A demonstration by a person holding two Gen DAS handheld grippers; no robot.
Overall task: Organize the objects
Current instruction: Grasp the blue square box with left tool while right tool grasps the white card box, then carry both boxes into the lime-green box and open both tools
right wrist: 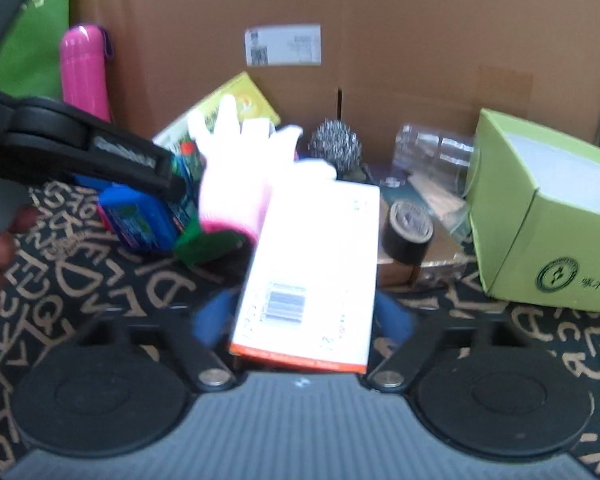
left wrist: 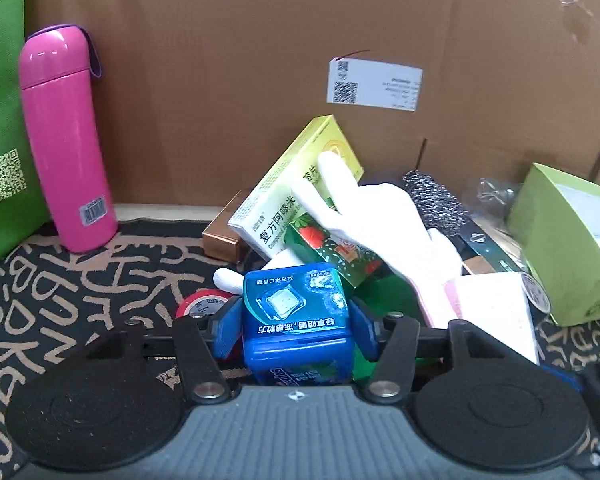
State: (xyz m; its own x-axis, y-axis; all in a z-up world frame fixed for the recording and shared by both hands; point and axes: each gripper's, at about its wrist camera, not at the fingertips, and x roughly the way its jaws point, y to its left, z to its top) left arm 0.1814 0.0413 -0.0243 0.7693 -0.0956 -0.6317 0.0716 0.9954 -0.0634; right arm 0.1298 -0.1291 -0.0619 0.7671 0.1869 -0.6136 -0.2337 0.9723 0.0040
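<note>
My left gripper (left wrist: 296,326) is shut on a blue gum box (left wrist: 298,320), its blue pads pressed against both sides. It also shows in the right wrist view (right wrist: 140,216), low over the patterned cloth. My right gripper (right wrist: 304,316) holds a white box with an orange edge (right wrist: 312,276) between its blue pads. Behind lies a pile: a white glove (left wrist: 380,220), a yellow-green medicine box (left wrist: 296,184), a green strawberry box (left wrist: 328,248) and a steel scourer (left wrist: 436,200).
A pink bottle (left wrist: 66,140) stands at the back left beside a green bag (left wrist: 0,120). A light green open box (left wrist: 568,248) stands at the right. A black tape roll (right wrist: 408,228) and red tape roll (left wrist: 200,304) lie nearby. A cardboard wall (left wrist: 260,60) closes the back.
</note>
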